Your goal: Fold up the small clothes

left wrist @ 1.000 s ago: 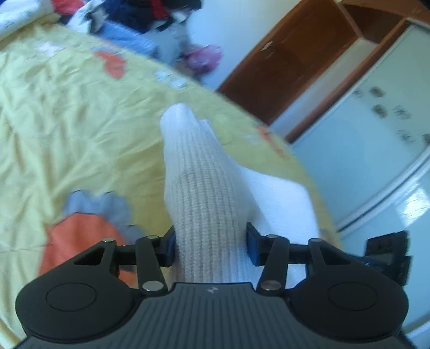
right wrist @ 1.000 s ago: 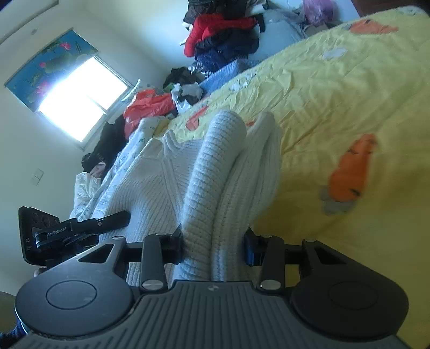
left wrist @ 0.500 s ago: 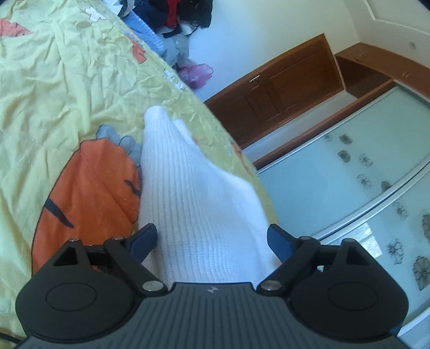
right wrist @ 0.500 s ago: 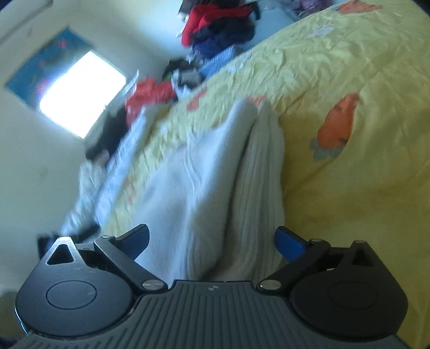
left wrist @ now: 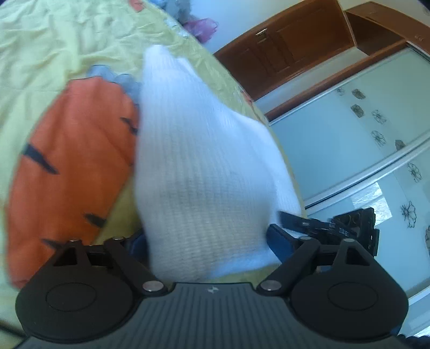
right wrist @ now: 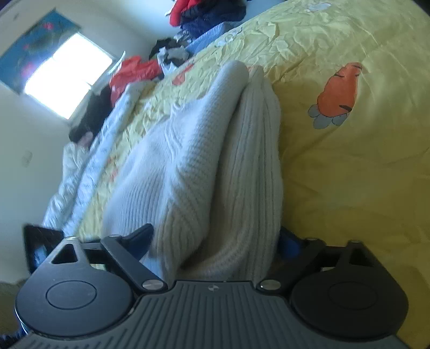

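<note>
Lying on the yellow bedspread (right wrist: 349, 188), the white knitted sweater (right wrist: 204, 150) is folded into a long bundle. In the right wrist view its long axis runs from the bottom centre of the frame up toward the upper centre, narrowing to a rounded end near a small carrot print (right wrist: 338, 94); two ribbed layers lie side by side along that line.

In the left wrist view the same sweater (left wrist: 199, 161) stretches from the bottom centre up to a blunt tip in the upper middle of the frame, beside a big orange carrot print (left wrist: 72, 171) on its left.

The left claw (left wrist: 207, 241) stands spread, its blue pads on either side of the near end of the knit; its jaws have just been narrowing a little, and the right pad stands clear of the fabric. The right claw (right wrist: 215, 239) has also just been closing in, with the sweater's near end between its jaws; the fabric fills the gap, but I cannot tell whether the pads press on it.

A heap of clothes (right wrist: 204, 16) sits at the upper edge, and a bright window (right wrist: 67, 77) at the upper left.
</note>
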A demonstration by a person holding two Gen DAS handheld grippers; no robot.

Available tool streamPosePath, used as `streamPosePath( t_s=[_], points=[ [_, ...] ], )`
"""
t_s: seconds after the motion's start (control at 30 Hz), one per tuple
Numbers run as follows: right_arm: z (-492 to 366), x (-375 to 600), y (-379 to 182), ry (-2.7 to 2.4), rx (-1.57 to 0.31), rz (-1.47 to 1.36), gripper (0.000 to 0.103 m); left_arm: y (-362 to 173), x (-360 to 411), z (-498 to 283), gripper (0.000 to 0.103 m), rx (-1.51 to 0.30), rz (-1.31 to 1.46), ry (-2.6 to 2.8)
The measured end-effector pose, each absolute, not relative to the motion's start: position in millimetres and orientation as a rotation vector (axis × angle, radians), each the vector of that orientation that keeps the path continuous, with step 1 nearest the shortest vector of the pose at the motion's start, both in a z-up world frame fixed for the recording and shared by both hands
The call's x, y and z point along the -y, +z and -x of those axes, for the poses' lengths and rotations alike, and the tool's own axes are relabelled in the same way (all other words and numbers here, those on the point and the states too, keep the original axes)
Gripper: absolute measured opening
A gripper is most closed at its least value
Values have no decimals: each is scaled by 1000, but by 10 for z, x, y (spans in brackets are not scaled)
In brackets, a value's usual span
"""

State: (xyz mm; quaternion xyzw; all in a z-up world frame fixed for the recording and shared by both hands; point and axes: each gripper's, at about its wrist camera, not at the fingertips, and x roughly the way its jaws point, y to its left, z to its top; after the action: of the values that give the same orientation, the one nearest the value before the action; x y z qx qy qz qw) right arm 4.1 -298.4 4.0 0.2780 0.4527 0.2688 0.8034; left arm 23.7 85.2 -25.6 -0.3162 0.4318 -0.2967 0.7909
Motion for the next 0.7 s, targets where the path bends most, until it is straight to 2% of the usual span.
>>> streamPosePath(
  t_s=[0.03, 0.07, 0.17, 0.23, 0.33, 0.4, 0.43, 0.47, 0.57, 0.6, 0.7],
  points=[
    [-54, 2967, 18, 577, -968, -601, 74, -252, -813, -248, 78, -928, 681, -620],
    [-54, 2949, 15, 580, -954, -595, 73, -257, -800, -266, 65, -937, 692, -595],
    [-46, 2916, 58, 593, -954, -545, 60, -213, -835, -253, 38, -965, 680, -583],
    [0, 2935, 167, 611, -940, -527, 52, -32, -849, -137, 32, -942, 630, -601],
    [208, 2984, 440, 662, -896, -467, 49, 200, -835, 85, 32, -932, 527, -651],
    [335, 3005, 487, 689, -907, -437, 49, 141, -808, 179, 32, -961, 473, -668],
    [378, 3008, 434, 692, -930, -429, 49, 54, -795, 215, 34, -983, 449, -658],
    [403, 3000, 333, 680, -963, -418, 48, -40, -788, 234, 41, -1000, 442, -648],
    [389, 3129, 97, 653, -990, -544, 57, -64, -877, 275, 51, -1007, 502, -639],
    [372, 3167, 95, 644, -998, -586, 62, 28, -906, 304, 51, -1007, 480, -637],
    [400, 3241, 337, 597, -933, -546, 65, 440, -1031, 487, 52, -919, 334, -616]
  ],
)
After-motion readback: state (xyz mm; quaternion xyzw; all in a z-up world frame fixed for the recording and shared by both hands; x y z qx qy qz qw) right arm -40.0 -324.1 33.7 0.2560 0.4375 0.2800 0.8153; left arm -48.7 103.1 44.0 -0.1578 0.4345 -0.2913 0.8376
